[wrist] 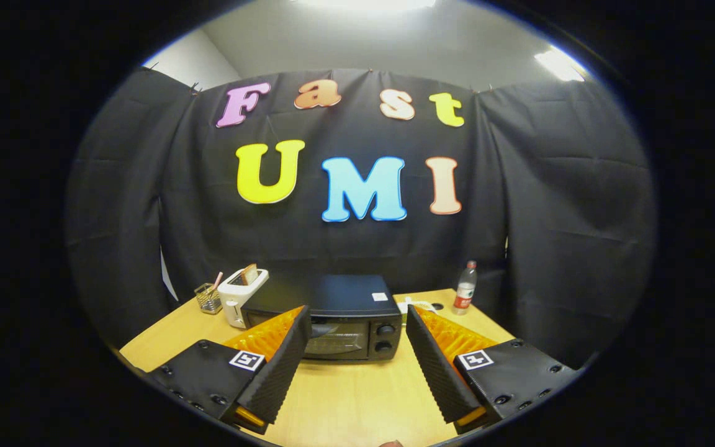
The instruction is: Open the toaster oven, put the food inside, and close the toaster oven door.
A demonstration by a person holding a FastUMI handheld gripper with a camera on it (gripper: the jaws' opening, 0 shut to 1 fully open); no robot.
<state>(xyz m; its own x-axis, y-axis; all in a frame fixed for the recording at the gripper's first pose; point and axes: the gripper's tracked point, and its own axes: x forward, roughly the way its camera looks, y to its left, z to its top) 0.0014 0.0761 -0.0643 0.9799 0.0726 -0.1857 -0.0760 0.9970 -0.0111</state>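
Observation:
A black toaster oven [339,316] stands on the wooden table [357,391], its glass door shut and two knobs on its right side. It sits beyond my fingers, partly seen through the gap between them. My gripper [357,313] is open, with nothing between its fingers, held above the table in front of the oven. A white pop-up toaster [241,295] with a slice of bread [249,273] in its slot stands to the left of the oven.
A small wire basket [208,298] with a pink item stands left of the white toaster. A plastic bottle [465,288] with a red label stands at the table's back right, beside a white object [415,306].

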